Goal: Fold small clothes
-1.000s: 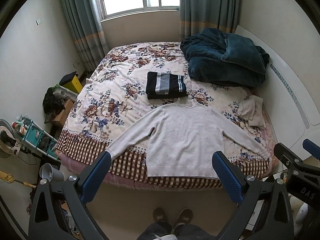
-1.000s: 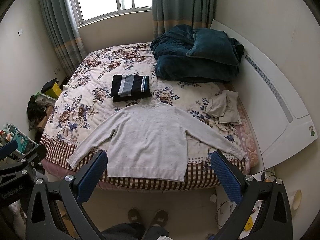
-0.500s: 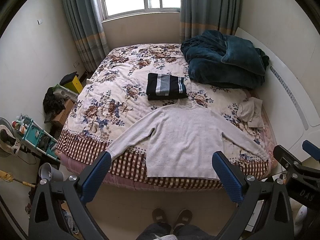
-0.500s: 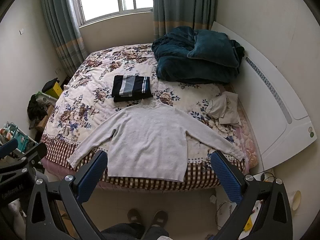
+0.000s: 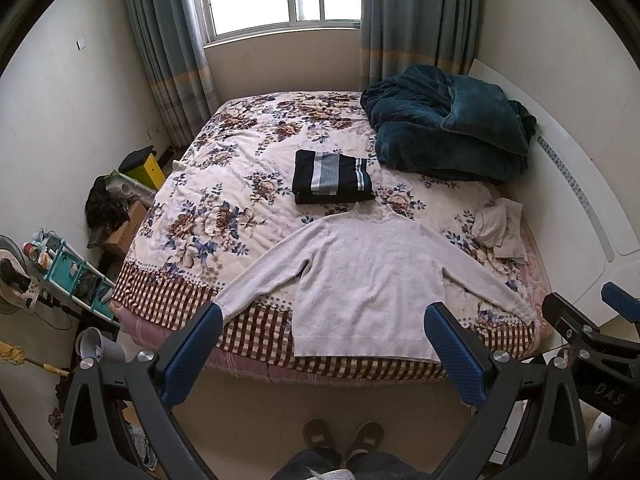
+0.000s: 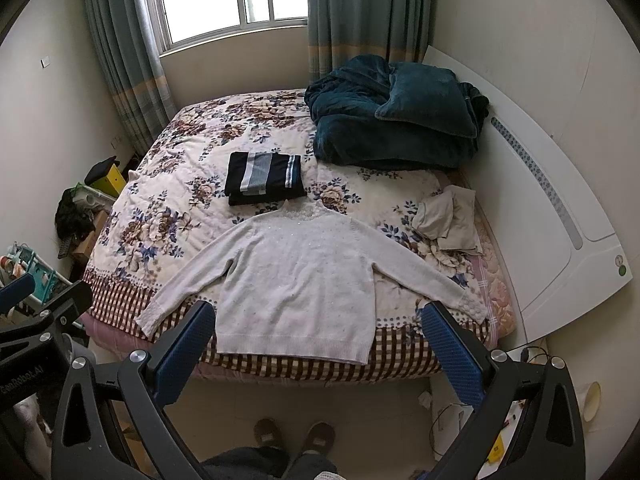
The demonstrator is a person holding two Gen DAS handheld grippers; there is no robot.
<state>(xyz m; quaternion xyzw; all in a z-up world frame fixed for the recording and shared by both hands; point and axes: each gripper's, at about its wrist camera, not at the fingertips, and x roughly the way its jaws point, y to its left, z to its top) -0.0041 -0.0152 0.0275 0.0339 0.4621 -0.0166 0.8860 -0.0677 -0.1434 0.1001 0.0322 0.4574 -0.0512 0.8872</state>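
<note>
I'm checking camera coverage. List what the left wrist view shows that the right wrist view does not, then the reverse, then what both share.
Only the left wrist view: a grey cup on the floor by the bed's corner, and the right gripper at its right edge.

Only the right wrist view: the green dot on the headboard's end, and the left gripper at its left edge.

Both: the spread white sweater, the folded striped garment, the crumpled beige cloth, the teal blanket, both grippers open and empty.
</note>
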